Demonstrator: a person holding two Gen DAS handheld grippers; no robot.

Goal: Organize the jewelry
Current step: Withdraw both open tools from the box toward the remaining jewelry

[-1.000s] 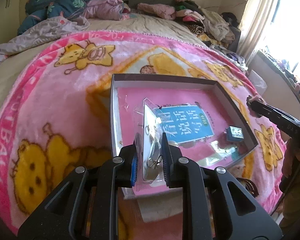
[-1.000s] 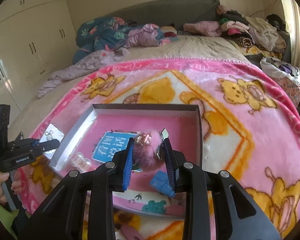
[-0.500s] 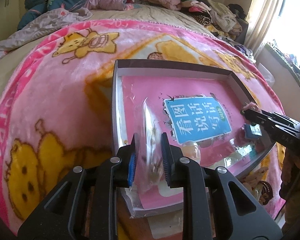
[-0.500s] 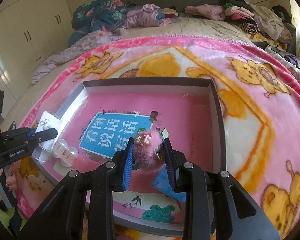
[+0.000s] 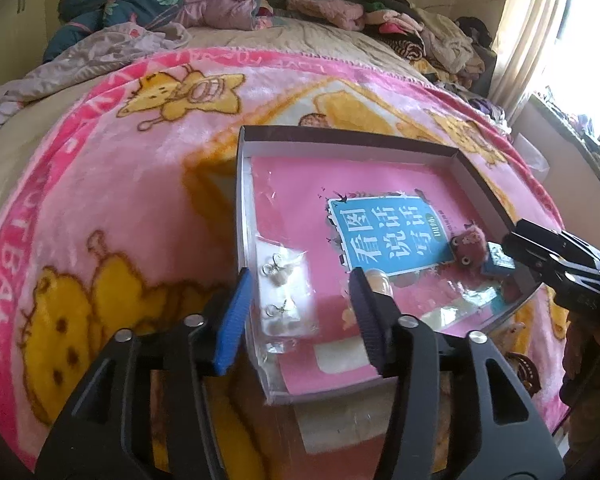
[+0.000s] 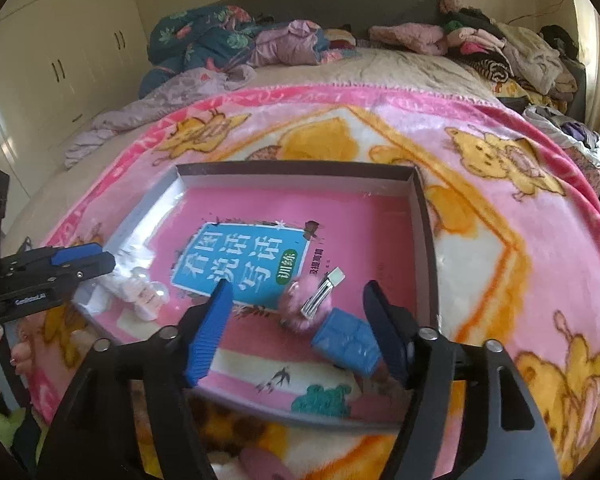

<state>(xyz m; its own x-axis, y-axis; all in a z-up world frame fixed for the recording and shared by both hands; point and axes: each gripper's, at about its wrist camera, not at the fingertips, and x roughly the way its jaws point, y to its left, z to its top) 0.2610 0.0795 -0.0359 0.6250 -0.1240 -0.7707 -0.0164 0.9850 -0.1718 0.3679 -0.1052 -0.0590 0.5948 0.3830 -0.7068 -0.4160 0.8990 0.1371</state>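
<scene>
Left gripper (image 5: 300, 304) and right gripper (image 6: 296, 320): just opened, jaws apart, empty. Earring bag (image 5: 286, 300) blurred; clip (image 6: 312, 304) half-hidden.

Daylight pours in from the window (image 5: 580, 64) at the right of the left wrist view, where the panes blow out to white. The curtain (image 5: 516, 36) beside it glows. The book's (image 5: 384, 236) glossy cover throws pale glare, as does the box (image 6: 420, 216) wall. Both pictures bulge strongly (fisheye), with dark corners and bent edges. Fine detail is soft, and the blanket (image 6: 500, 208) near the rim smears. The wardrobe (image 6: 52, 52) side sits dimmer.
</scene>
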